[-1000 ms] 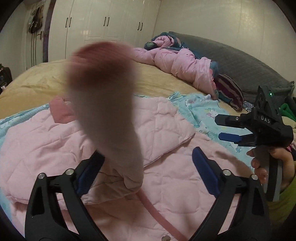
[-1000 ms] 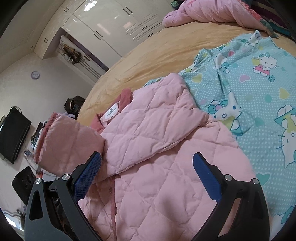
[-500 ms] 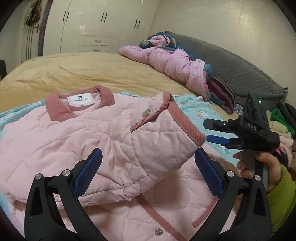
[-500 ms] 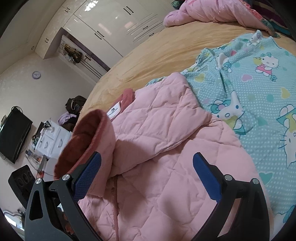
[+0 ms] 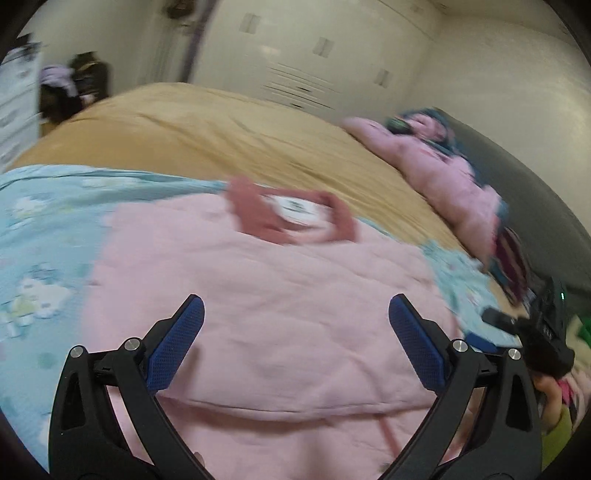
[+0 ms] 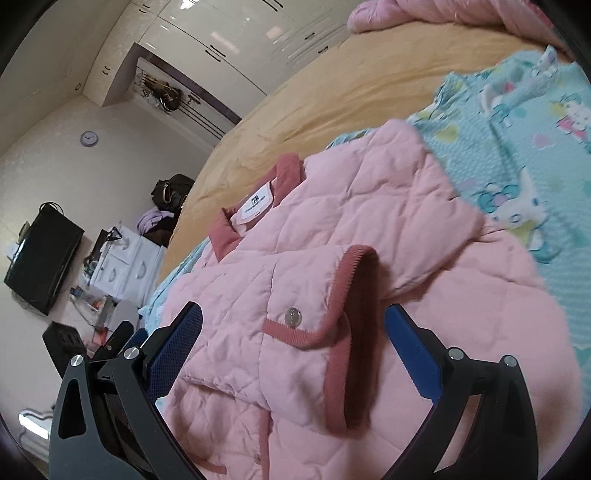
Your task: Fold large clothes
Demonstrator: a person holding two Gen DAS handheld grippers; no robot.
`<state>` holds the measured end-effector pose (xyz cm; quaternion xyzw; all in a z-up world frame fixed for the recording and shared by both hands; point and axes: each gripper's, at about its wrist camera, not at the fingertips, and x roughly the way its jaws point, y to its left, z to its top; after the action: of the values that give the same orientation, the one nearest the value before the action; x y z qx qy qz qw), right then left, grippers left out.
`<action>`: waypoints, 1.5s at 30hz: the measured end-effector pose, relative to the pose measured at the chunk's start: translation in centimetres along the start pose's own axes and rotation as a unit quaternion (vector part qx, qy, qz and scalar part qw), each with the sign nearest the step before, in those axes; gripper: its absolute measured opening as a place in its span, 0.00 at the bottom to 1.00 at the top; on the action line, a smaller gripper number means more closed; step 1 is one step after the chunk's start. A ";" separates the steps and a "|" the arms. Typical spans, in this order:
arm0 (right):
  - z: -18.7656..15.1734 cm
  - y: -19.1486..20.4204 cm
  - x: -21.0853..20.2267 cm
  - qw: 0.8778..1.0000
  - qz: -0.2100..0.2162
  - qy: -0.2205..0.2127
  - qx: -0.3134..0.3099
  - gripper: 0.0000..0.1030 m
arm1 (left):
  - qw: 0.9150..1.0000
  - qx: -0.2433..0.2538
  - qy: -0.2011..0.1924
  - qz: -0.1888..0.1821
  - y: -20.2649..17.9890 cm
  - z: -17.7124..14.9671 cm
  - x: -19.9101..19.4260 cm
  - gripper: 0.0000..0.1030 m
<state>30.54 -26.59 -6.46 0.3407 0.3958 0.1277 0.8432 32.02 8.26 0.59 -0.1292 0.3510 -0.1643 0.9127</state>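
A pink quilted jacket (image 5: 280, 295) lies on a blue cartoon-print sheet (image 5: 44, 229) on the bed, its dark pink collar (image 5: 295, 218) away from me. In the right wrist view the jacket (image 6: 369, 206) has both sleeves folded across its front, and one sleeve's dark pink cuff (image 6: 354, 325) with a snap button lies on top. My left gripper (image 5: 295, 325) is open and empty above the jacket's body. My right gripper (image 6: 291, 339) is open and empty, its jaws either side of the cuff. It also shows at the right edge of the left wrist view (image 5: 517, 332).
The bed has a tan cover (image 5: 207, 125). Another pink quilted garment (image 5: 443, 173) lies by the grey headboard (image 5: 535, 206). White wardrobes (image 6: 236, 33) stand behind. A TV (image 6: 40, 254) and white drawers (image 6: 122, 266) stand beside the bed.
My left gripper let go of the sleeve, which now lies folded across the jacket's front. The left gripper swung left and its view is blurred. My right gripper moved closer over the cuff.
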 end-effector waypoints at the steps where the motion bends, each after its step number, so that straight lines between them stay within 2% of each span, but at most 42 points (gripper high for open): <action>1: 0.2 -0.1 0.5 1.000 -0.001 0.004 0.001 0.95 | 1.000 -0.017 -0.005 0.012 1.2 0.4 -0.5 0.91; 5: 0.9 -0.4 2.0 1.000 0.000 0.017 0.008 0.84 | 0.997 -0.070 -0.027 0.029 5.1 1.3 -2.5 0.91; 6: 1.1 -0.6 2.5 1.000 0.005 0.019 0.009 0.77 | 0.995 -0.084 -0.034 0.035 6.2 1.5 -3.1 0.91; 7: 1.1 -0.8 2.9 1.000 0.013 0.022 0.009 0.60 | 0.994 -0.097 -0.041 0.041 7.1 1.6 -3.7 0.91; 9: 1.3 -1.2 4.2 0.999 0.025 0.033 0.007 0.46 | 0.991 -0.119 -0.049 0.047 8.3 1.7 -4.4 0.91; 13: 1.2 -1.5 5.1 0.999 0.018 0.032 0.002 0.26 | 0.984 -0.163 -0.056 0.042 10.1 1.4 -5.3 0.91; 14: 1.2 -1.2 5.0 0.999 0.020 0.028 -0.007 0.21 | 0.984 -0.166 -0.057 0.040 10.3 1.5 -5.4 0.91; 15: 1.3 -0.5 4.7 0.999 0.022 0.020 -0.025 0.10 | 0.983 -0.166 -0.058 0.041 10.4 1.5 -5.5 0.91; 16: 1.4 0.2 4.5 0.999 0.020 0.012 -0.040 0.08 | 0.983 -0.167 -0.058 0.045 10.5 1.5 -5.6 0.91; 22: 3.2 4.9 2.2 0.990 0.032 -0.024 -0.135 0.06 | 0.980 -0.181 -0.064 0.055 11.2 1.7 -5.6 0.91; 25: 5.0 7.6 0.8 0.981 0.034 -0.048 -0.186 0.06 | 0.979 -0.184 -0.068 0.058 11.4 1.7 -5.5 0.91; 30: 7.5 9.8 0.0 0.971 0.012 -0.075 -0.228 0.06 | 0.981 -0.174 -0.060 0.062 11.1 1.9 -4.5 0.91; 33: 8.2 9.9 0.5 0.969 0.003 -0.076 -0.235 0.06 | 0.985 -0.155 -0.052 0.054 10.2 1.8 -3.2 0.91; 37: 8.4 9.3 1.3 0.962 -0.034 -0.082 -0.258 0.06 | 0.989 -0.131 -0.033 0.061 9.0 1.2 -1.2 0.91; 45: 8.6 6.2 3.1 0.972 -0.045 -0.065 -0.220 0.06 | 0.996 -0.054 -0.007 0.070 5.5 0.7 1.9 0.91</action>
<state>39.41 -24.55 -0.14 0.1362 0.3169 0.1509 0.9264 34.95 12.63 -1.94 -0.1545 0.3609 -0.0796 0.9163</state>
